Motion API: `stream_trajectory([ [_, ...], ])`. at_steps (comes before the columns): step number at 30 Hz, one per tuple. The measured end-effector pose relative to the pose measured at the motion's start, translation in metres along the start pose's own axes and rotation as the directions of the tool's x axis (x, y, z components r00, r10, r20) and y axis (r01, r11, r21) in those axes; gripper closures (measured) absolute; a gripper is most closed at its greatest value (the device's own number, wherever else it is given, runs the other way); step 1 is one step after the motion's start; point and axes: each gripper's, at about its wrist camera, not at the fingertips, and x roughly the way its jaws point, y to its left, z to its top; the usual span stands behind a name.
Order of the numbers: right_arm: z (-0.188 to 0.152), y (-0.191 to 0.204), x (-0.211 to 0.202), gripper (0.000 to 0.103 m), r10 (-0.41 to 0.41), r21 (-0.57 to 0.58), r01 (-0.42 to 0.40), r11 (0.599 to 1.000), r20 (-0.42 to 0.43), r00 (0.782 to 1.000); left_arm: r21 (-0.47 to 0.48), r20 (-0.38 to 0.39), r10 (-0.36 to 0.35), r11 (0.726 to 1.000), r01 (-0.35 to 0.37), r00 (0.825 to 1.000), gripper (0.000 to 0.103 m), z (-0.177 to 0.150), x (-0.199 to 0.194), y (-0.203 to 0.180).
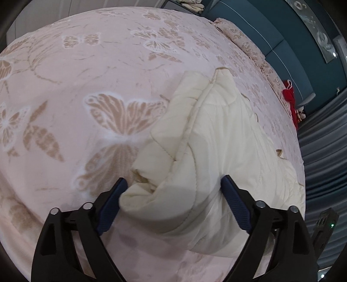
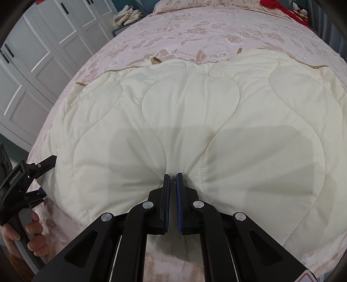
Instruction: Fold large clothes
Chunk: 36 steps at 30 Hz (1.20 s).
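Observation:
A cream quilted blanket [image 2: 195, 112] lies spread over a pink bedspread with butterfly print [image 1: 76, 86]. My right gripper [image 2: 172, 176] is shut on the blanket's near edge, and creases fan out from the pinch. In the left wrist view the blanket [image 1: 216, 141] lies doubled over, and its puffy folded end sits between the fingers of my left gripper [image 1: 174, 185]. Those jaws stand wide open and do not press it. From the right wrist view, the left gripper [image 2: 46, 176] shows at the blanket's left end, held by a hand [image 2: 32, 234].
White wardrobe doors [image 2: 32, 65] stand left of the bed. Patterned pillows [image 1: 245, 43] lie against a teal headboard [image 1: 271, 32], with a red item [image 1: 289, 97] at that end. Grey curtains [image 1: 325, 151] hang on the right. Folded cream cloths [image 2: 128, 17] rest beyond the bed.

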Motion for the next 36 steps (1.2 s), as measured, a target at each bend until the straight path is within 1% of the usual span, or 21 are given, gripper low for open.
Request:
stream_trajectory([
  [2, 0.0, 0.002, 0.002, 0.101, -0.01, -0.008, 0.01, 1.0, 0.001, 1.0, 0.022, 0.0, 0.014, 1.0, -0.014, 1.0, 0.011, -0.001, 0.004, -0.006],
  [4, 0.0, 0.004, 0.004, 0.101, -0.02, -0.015, 0.02, 1.0, 0.002, 1.0, 0.03, 0.001, 0.02, 0.999, -0.02, 1.0, 0.011, -0.001, 0.005, -0.009],
  [6, 0.001, 0.005, 0.006, 0.102, -0.027, -0.024, 0.027, 0.999, 0.004, 1.0, 0.017, 0.002, 0.017, 1.0, -0.017, 1.0, 0.011, -0.001, 0.004, -0.01],
  [7, 0.001, 0.006, 0.008, 0.103, -0.028, -0.029, 0.028, 0.999, 0.005, 1.0, 0.01, -0.003, 0.007, 1.0, -0.007, 1.0, 0.015, -0.001, 0.003, -0.01],
  [8, 0.001, 0.006, 0.009, 0.103, -0.027, -0.031, 0.027, 0.999, 0.005, 1.0, -0.01, -0.01, -0.02, 1.0, 0.019, 1.0, 0.019, 0.0, 0.001, -0.01],
  [10, 0.003, 0.004, 0.011, 0.103, -0.016, -0.02, 0.016, 1.0, -0.001, 1.0, -0.038, -0.031, -0.084, 0.996, 0.083, 0.996, 0.044, -0.001, -0.002, -0.01],
  [11, 0.003, 0.003, 0.012, 0.103, -0.009, -0.012, 0.009, 1.0, -0.004, 1.0, -0.046, -0.033, -0.111, 0.993, 0.109, 0.993, 0.049, -0.001, -0.008, -0.012],
  [12, 0.003, 0.002, 0.013, 0.103, -0.003, -0.006, 0.003, 1.0, -0.007, 1.0, -0.039, -0.031, -0.124, 0.992, 0.123, 0.992, 0.06, -0.001, -0.012, -0.015],
  [13, 0.004, 0.0, 0.014, 0.103, 0.007, 0.002, -0.007, 1.0, -0.01, 1.0, -0.021, -0.023, -0.139, 0.99, 0.138, 0.99, 0.067, -0.001, -0.02, -0.022],
  [14, 0.004, -0.002, 0.015, 0.103, 0.018, 0.011, -0.018, 1.0, -0.014, 1.0, -0.001, -0.014, -0.151, 0.988, 0.151, 0.988, 0.071, -0.001, -0.029, -0.03],
  [17, 0.004, -0.006, 0.016, 0.103, 0.047, 0.042, -0.046, 0.998, -0.022, 0.999, 0.069, 0.01, -0.203, 0.977, 0.201, 0.979, 0.077, -0.004, -0.054, -0.059],
  [20, 0.005, -0.01, 0.018, 0.103, 0.071, 0.07, -0.069, 0.995, -0.031, 0.997, 0.146, 0.017, -0.252, 0.958, 0.247, 0.968, 0.079, -0.012, -0.074, -0.095],
  [22, 0.008, -0.013, 0.019, 0.103, 0.086, 0.086, -0.082, 0.993, -0.045, 0.995, 0.182, 0.012, -0.269, 0.948, 0.263, 0.963, 0.08, -0.018, -0.079, -0.118],
  [24, 0.013, -0.016, 0.019, 0.103, 0.104, 0.105, -0.097, 0.99, -0.071, 0.992, 0.244, 0.022, -0.262, 0.937, 0.249, 0.965, 0.08, -0.027, -0.083, -0.142],
  [26, 0.017, -0.019, 0.009, 0.103, 0.11, 0.138, -0.098, 0.985, -0.078, 0.991, 0.292, 0.04, -0.242, 0.931, 0.22, 0.97, 0.08, -0.03, -0.085, -0.161],
  [27, 0.017, -0.021, -0.002, 0.099, 0.121, 0.15, -0.111, 0.983, -0.061, 0.991, 0.302, 0.044, -0.236, 0.929, 0.212, 0.971, 0.08, -0.031, -0.087, -0.166],
  [29, 0.011, -0.022, -0.023, 0.099, 0.145, 0.134, -0.14, 0.981, -0.03, 0.989, 0.313, 0.042, -0.228, 0.928, 0.204, 0.973, 0.08, -0.028, -0.089, -0.175],
  [30, 0.003, -0.023, -0.036, 0.099, 0.146, 0.116, -0.143, 0.983, -0.02, 0.989, 0.315, 0.043, -0.222, 0.928, 0.198, 0.974, 0.08, -0.027, -0.09, -0.177],
  [32, -0.009, -0.029, -0.05, 0.099, 0.146, 0.111, -0.144, 0.983, -0.014, 0.989, 0.316, 0.044, -0.211, 0.93, 0.187, 0.976, 0.08, -0.026, -0.09, -0.18],
  [34, -0.022, -0.036, -0.052, 0.099, 0.155, 0.134, -0.15, 0.98, -0.026, 0.988, 0.315, 0.044, -0.208, 0.931, 0.185, 0.977, 0.08, -0.026, -0.091, -0.181],
  [36, -0.031, -0.04, -0.044, 0.099, 0.167, 0.147, -0.159, 0.976, -0.043, 0.985, 0.315, 0.044, -0.213, 0.93, 0.189, 0.976, 0.08, -0.024, -0.09, -0.181],
])
